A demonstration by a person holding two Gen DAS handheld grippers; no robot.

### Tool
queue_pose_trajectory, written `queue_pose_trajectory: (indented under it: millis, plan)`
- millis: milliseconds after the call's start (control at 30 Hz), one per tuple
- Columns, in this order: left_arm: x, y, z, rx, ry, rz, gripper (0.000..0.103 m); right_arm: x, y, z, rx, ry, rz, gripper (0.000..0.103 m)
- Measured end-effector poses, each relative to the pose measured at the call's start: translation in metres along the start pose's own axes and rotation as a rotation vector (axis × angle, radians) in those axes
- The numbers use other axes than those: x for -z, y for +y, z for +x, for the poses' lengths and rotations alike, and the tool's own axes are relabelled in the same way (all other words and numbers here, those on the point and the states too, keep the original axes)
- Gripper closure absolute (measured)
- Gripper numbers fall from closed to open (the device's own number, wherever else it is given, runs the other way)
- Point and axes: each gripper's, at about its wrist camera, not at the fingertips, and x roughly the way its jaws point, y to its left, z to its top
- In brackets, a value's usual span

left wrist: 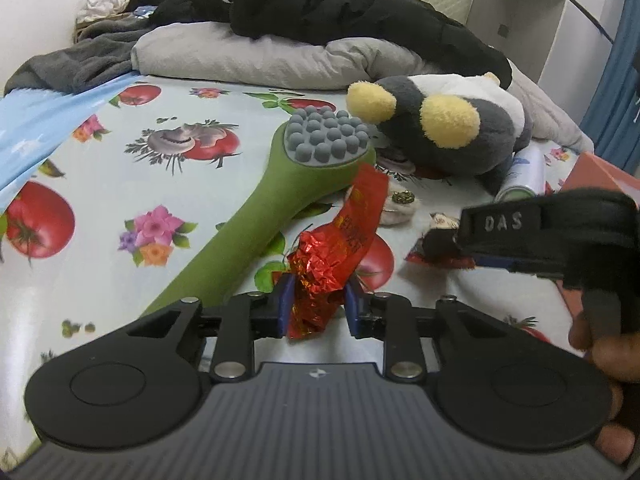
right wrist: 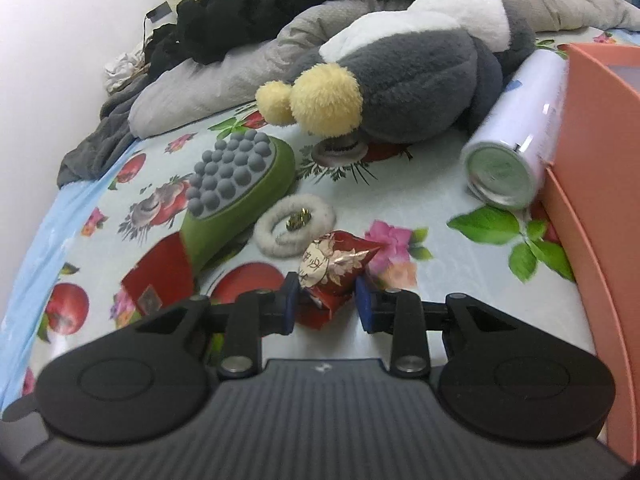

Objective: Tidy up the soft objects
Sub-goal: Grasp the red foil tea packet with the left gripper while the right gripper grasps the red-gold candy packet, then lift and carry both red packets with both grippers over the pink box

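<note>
Left gripper pinches red foil wrapper loosely | right gripper part-open around red packet, grip unclear | risk: crinkly foil slips.

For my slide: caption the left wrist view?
Left tongs grip a crumpled red foil wrapper beside a green massager.

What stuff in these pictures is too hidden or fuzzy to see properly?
- Plush toy: its face does not show in either view.
- Spray can: left wrist view, mostly hidden behind the plush toy.
- Pink box: right wrist view, cut off by the right edge.
- Red foil wrapper: printing too crumpled to read.
- Red snack packet: printing too small to read.
</note>
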Motion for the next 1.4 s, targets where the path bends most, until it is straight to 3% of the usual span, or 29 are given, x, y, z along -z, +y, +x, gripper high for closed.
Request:
queue_pose_trajectory:
  millis: [333,700,1133,1400]
  plan:
    - [0.018,0.001,-0.048,0.047,0.01,-0.113,0.08,0.022,0.005,-0.049,-0.006,-0.009,-0.041,0.07]
    - [0.04,0.004,-0.098,0.049,0.019,-0.166,0.081,0.04,0.017,-0.092,-0.023,-0.012,-0.101,0.07]
    - [0.071,0.004,-0.142,0.055,0.061,-0.153,0.081,0.087,0.024,-0.126,-0.037,0.071,-0.178,0.07]
    - [0.064,-0.006,-0.176,0.073,0.028,-0.14,0.081,0.089,0.024,-0.163,-0.047,0.043,-0.195,0.07]
